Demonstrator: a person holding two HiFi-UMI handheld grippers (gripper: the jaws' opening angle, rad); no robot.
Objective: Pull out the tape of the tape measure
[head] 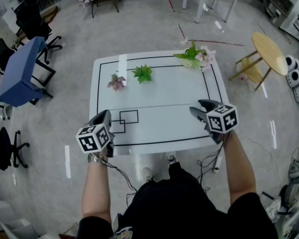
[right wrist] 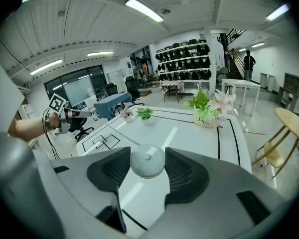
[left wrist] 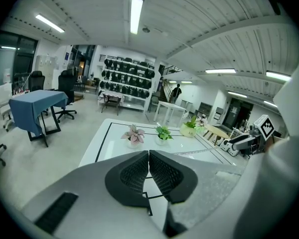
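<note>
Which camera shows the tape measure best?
The right gripper view: the round white tape measure sits between the fingers. The head view hides it behind the right gripper; the left gripper view shows only its tape.

Three potted plants (head: pixel 142 73) are sitting on one table (head: pixel 164 91). Two grippers are hovering: the left gripper (head: pixel 107 113), and the right gripper (head: pixel 194 108) carrying one tape measure (right wrist: pixel 147 161).

Open lab space: line-marked white table (head: pixel 159 91), office chairs (left wrist: pixel 67 91), gear rack (left wrist: pixel 127 76)
</note>
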